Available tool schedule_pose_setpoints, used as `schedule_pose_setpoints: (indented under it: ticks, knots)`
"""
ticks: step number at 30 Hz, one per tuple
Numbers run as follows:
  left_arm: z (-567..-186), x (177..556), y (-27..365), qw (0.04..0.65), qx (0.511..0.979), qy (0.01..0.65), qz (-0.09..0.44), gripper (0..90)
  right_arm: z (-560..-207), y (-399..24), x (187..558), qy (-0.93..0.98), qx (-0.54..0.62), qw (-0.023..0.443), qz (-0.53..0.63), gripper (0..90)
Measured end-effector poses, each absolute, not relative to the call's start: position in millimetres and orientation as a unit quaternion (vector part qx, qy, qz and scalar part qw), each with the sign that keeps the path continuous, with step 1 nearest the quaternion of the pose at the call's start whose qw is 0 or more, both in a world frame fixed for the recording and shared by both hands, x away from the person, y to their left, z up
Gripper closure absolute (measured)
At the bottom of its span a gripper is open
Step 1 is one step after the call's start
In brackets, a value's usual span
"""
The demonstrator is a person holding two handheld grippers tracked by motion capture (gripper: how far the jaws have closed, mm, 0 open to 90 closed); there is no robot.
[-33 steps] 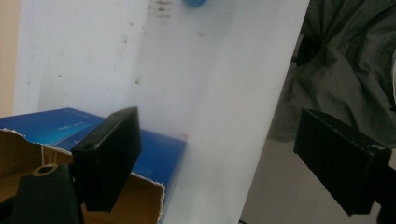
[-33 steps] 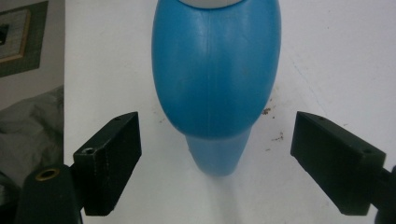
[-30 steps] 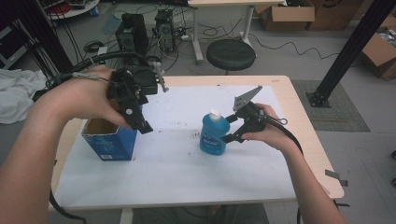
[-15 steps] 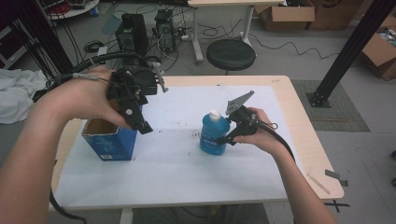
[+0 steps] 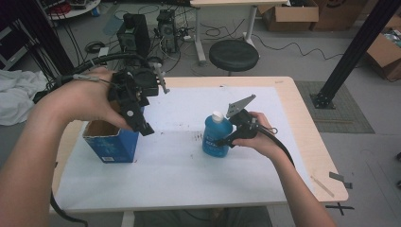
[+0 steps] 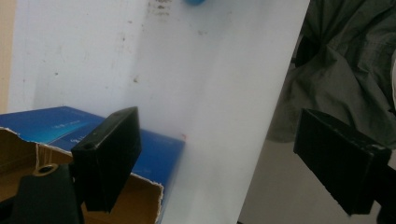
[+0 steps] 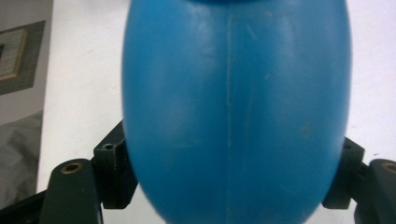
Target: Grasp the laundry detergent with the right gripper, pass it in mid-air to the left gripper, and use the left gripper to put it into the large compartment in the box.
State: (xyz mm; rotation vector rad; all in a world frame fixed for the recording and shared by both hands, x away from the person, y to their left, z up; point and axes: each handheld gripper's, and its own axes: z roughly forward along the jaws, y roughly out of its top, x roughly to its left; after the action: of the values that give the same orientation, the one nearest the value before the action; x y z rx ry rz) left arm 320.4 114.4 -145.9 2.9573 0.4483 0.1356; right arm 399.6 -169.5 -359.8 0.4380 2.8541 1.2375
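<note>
The blue bottle (image 7: 233,112), a smooth, rounded plastic body with a faint moulded seam running down its middle, is sitting directly between the fingers (image 7: 109,175) of the right gripper (image 5: 226,140). Those matte black blocky fingers have just been closing and are now lying against its two flanks, gripping its lower half. In the high view the bottle (image 5: 216,137) is standing upright on the worktop (image 5: 189,184), which is carrying a smooth white sheet lightly speckled with dark marks, and a small white cap is topping the bottle just above the fingers.

Well off to the side, the left gripper (image 5: 142,124) is hanging above an open blue cardboard box (image 5: 111,144) with a ragged torn rim and a bare brown inside. Its fingers (image 6: 109,156) are standing wide apart with nothing between them: one flat rectangular pad is hovering over the box's (image 6: 154,154) corner, the other out past the worktop's (image 6: 210,93) edge.

Beyond the fingers, a round black stool (image 5: 233,55) is standing on the grey floor.
</note>
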Motion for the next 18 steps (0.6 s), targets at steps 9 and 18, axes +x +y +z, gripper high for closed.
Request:
schedule_pose_setpoints:
  ticks: [9,18]
  knots:
    - [-148.8,321.8,115.8,0.072,0.985,0.151,0.043,15.8,-363.1,-166.8,398.7,0.908,0.136,0.008,0.396,33.6]
    - [-148.5,322.8,116.1,0.073,0.985,0.153,0.043,15.8,-368.3,-168.2,395.7,0.905,0.134,0.037,0.401,42.4]
